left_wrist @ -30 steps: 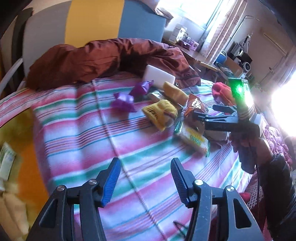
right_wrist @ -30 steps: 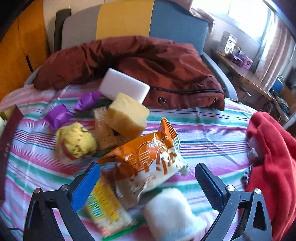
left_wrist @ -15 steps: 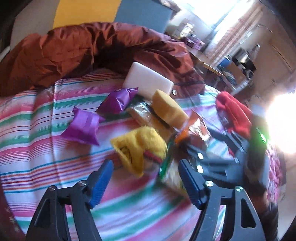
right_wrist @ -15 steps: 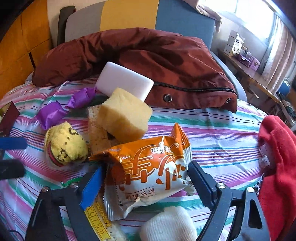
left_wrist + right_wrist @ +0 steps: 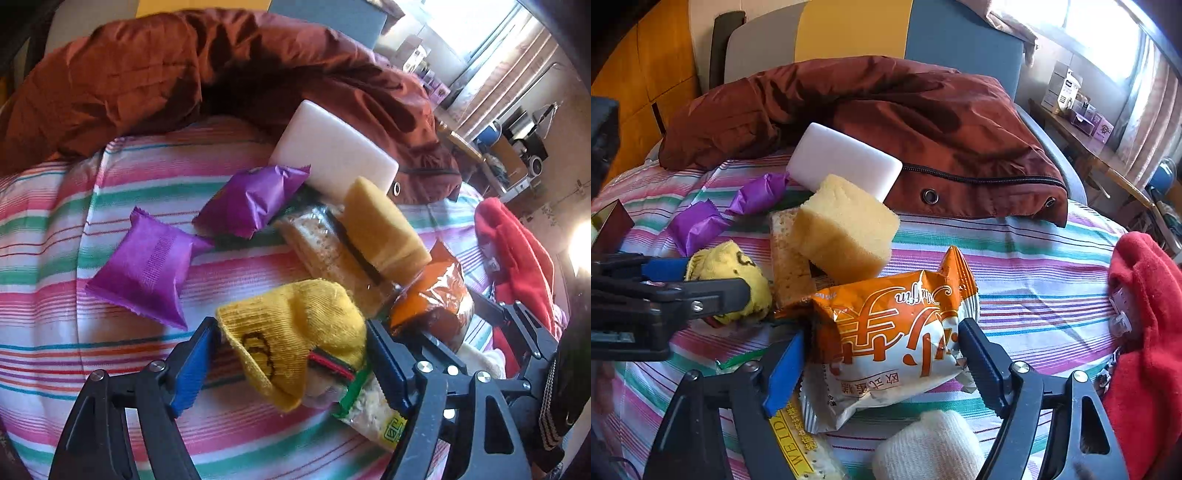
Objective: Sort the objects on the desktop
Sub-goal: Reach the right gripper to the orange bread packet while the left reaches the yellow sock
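Two handheld black grippers with blue pads

The left gripper [image 5: 291, 354] is showing black plastic arms with triangular cut-outs, blue ribbed pads on the inner faces of its fingers, and silver screws at the joints; its jaws are opening. The right gripper [image 5: 881, 363] is built alike, with black frame, blue pad at nine o'clock, dark pad at three o'clock, and silver screws; its jaws are closing. At four o'clock in the left wrist view, a dark sleeve [image 5: 569, 387], possibly with a striped cuff, is showing.
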`<state>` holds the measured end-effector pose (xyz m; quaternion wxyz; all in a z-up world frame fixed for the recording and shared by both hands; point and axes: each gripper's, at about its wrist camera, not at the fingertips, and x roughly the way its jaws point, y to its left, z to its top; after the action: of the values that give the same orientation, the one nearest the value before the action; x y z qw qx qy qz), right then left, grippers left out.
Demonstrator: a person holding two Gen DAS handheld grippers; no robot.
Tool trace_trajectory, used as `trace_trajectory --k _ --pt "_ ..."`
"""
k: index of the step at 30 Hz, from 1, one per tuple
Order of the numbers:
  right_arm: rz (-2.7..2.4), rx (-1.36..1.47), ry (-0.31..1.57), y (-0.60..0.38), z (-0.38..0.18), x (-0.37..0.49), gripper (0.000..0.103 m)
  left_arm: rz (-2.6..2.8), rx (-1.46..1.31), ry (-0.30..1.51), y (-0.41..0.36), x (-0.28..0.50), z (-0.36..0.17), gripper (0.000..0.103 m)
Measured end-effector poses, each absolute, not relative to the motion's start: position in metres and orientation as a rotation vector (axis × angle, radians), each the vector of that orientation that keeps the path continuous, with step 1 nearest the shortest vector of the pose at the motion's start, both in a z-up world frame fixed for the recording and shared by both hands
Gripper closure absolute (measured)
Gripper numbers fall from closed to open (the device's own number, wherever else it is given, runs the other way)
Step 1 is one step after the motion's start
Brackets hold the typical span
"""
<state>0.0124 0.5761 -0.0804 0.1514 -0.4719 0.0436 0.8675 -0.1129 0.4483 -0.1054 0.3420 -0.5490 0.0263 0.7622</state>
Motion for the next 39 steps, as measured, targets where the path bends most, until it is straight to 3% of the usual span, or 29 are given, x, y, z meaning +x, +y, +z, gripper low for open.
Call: trace_trajectory --k 23,39 --pt "2.476 -1.361 0.063 0.571 -0.084 0.009 0.02 1.985 -1.406 0.153 0.458 -0.111 -0.108 0.019" --pt "2.46 -1.363 0.016 0.569 -0.087 0.008 0.02 2.032 -1.392 0.108 0.45 -0.114 -0.107 0.039"
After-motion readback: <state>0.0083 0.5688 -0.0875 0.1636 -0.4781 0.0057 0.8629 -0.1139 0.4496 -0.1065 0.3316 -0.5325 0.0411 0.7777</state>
